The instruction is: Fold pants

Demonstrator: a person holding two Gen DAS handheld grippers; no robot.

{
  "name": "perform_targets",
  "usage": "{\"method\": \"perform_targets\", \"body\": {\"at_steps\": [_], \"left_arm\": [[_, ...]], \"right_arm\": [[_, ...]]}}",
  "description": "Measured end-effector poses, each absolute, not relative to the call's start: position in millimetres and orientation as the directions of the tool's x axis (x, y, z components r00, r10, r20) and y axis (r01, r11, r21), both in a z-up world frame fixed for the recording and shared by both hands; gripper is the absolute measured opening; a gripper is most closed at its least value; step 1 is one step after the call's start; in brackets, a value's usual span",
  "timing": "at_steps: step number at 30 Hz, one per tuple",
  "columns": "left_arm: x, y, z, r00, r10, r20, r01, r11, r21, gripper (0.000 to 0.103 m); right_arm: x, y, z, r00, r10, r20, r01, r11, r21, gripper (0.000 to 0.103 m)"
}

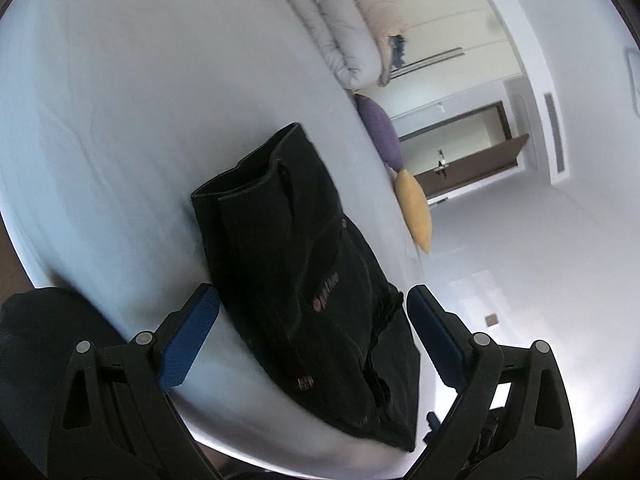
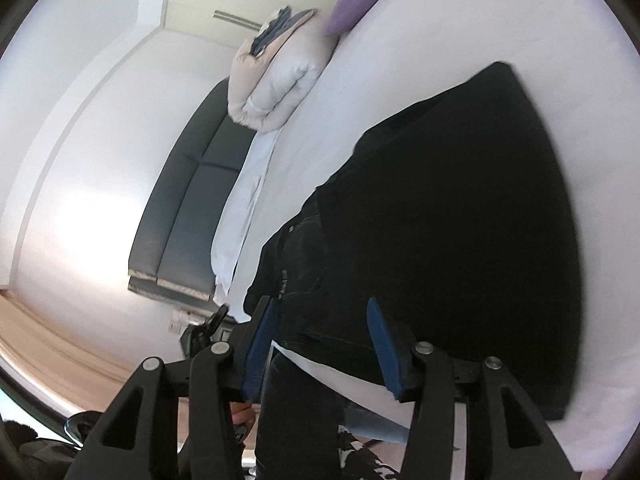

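Black pants (image 1: 304,248) lie folded on the white bed sheet (image 1: 120,120), the waistband end with its brown patch nearest the left wrist camera. My left gripper (image 1: 312,290) is open wide just short of that end, its blue pads (image 1: 188,340) clear of the cloth on both sides. In the right wrist view the pants (image 2: 460,220) spread as a broad dark slab across the sheet (image 2: 420,20). My right gripper (image 2: 320,300) stands partly open over their near edge, and the blue pads (image 2: 380,344) show a gap to the cloth.
A rolled pale duvet (image 1: 344,32) with a purple cushion (image 1: 380,128) and a yellow cushion (image 1: 416,208) lies along the far side of the bed. A dark padded headboard (image 2: 188,200) lines the wall. Dark clothing of the person (image 2: 296,420) shows below the bed edge.
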State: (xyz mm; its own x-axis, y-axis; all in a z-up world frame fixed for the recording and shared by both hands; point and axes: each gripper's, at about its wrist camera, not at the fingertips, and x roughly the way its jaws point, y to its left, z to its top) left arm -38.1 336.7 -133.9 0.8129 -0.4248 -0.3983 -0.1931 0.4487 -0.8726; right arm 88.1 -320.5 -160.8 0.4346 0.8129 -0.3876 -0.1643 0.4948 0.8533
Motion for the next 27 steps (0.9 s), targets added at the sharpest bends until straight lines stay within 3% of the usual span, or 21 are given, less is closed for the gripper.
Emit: {"method": "perform_targets", "body": {"at_steps": [10,12,14,17,23,27], "left_arm": [[-12.1,348.5,-164.9,0.828,-0.440,-0.348,-0.211,0.330,-0.920,0.092],[-9.0,352.6,-170.2,0.829,-0.441,-0.344,-0.220,0.309,-0.925,0.083],[-2.3,354.5,-177.8,0.827,-0.442,-0.347,-0.236,0.287,-0.928,0.061],[0.8,361.5,-184.2,0.820,-0.444,-0.361,-0.259,0.274,-0.926,0.041],[8.2,363.3,-179.2,0.805,-0.444,-0.394,-0.258,0.335,-0.906,0.021],[11.5,354.2,-153.9,0.798,-0.422,-0.431,-0.232,0.445,-0.865,0.019]], "right_arm": [[111.7,-297.8,-163.1,0.396,0.830,-0.394,-0.176,0.489,0.854,0.043],[119.0,-295.8,-162.3,0.399,0.827,-0.397,-0.177,0.494,0.851,0.041],[126.2,-294.6,-163.1,0.401,0.818,-0.413,-0.170,0.510,0.844,0.040],[136.0,-293.0,-166.4,0.395,0.794,-0.462,-0.144,0.550,0.822,0.035],[173.4,-275.2,-173.7,0.341,0.767,-0.544,-0.108,0.606,0.788,0.030],[191.7,-253.0,-178.4,0.301,0.781,-0.547,-0.122,0.600,0.791,0.029]]}}
